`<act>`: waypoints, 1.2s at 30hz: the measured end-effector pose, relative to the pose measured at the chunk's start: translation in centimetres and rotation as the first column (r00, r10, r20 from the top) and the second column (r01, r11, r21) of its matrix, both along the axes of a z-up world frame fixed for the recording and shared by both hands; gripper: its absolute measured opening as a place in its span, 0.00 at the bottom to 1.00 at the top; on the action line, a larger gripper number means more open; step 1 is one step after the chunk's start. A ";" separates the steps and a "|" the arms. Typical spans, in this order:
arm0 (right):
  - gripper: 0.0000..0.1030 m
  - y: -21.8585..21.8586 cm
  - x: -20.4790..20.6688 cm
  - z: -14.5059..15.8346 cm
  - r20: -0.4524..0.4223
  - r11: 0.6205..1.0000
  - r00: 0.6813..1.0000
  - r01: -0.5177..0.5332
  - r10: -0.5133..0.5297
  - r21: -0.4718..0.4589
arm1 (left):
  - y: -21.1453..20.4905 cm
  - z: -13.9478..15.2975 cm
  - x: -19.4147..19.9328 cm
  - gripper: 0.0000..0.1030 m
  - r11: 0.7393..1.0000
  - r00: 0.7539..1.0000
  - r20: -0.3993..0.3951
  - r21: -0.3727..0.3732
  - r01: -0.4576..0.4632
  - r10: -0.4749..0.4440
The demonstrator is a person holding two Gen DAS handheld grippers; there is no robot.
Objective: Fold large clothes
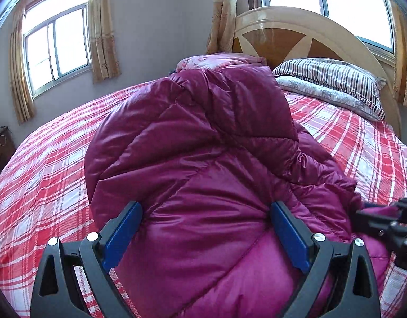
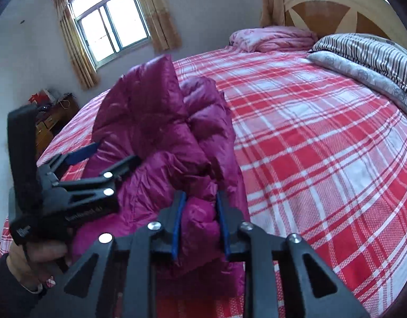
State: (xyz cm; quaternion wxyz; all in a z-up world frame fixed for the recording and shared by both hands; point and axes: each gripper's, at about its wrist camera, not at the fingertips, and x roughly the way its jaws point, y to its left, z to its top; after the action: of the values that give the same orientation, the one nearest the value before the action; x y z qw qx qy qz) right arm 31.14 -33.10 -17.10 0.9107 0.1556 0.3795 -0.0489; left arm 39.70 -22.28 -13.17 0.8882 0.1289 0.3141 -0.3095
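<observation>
Through the left wrist camera we see our left gripper [image 1: 206,225] with its blue-padded fingers [image 1: 122,234] spread wide, one on each side of a broad fold of the magenta puffer jacket [image 1: 192,143]. The padded fabric bulges up between them, and we cannot tell whether the pads actually press it. The jacket lies heaped on the bed [image 1: 44,175], on the red and white checked sheet, with its far end reaching toward the headboard [image 1: 272,23]. A striped pillow [image 1: 333,76] sits to the right of the jacket against the headboard, and a pink quilt [image 1: 219,62] is bunched behind the jacket's far end. Our right gripper [image 1: 362,213] shows at the right edge, touching the jacket's side.

Through the right wrist camera our right gripper [image 2: 200,212] has its fingers [image 2: 178,225] drawn narrow and clamped on a thick bunch of the jacket [image 2: 161,122], which fills the gap between the pads. The jacket rises in a puffy heap on the left part of the bed [image 2: 309,143]. Our left gripper [image 2: 108,153] reaches in from the left, fingers apart, against the jacket's near side. The pillow [image 2: 367,53] and quilt [image 2: 272,37] rest by the headboard [image 2: 327,2], well apart from the jacket.
</observation>
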 end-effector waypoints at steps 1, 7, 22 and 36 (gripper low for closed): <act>0.19 0.0 -0.2 -0.5 -0.019 1.000 1.000 -0.004 0.004 -0.009 | 0.0 0.2 0.0 0.95 1.000 1.000 0.004 0.004 0.003 -0.003; 0.19 0.3 -1.2 -0.8 -0.080 0.999 0.996 -0.030 0.028 -0.028 | 0.3 1.1 0.7 0.95 1.000 0.999 0.050 0.021 -0.005 0.004; 0.80 -1.7 8.3 6.4 0.071 0.999 0.997 -0.040 0.041 -0.013 | 0.9 1.9 4.8 0.95 0.993 0.993 0.083 0.065 -0.095 0.089; 0.16 -3.6 7.6 1.1 -0.048 1.000 0.999 0.001 0.000 0.020 | -2.5 0.1 4.9 0.95 0.994 0.998 0.054 0.102 -0.044 0.039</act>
State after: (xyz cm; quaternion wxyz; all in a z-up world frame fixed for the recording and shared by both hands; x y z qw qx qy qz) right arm 38.78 -36.66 -15.96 0.8997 0.1633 0.4018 -0.0490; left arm 44.62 -24.80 -13.09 0.8945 0.1761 0.3089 -0.2710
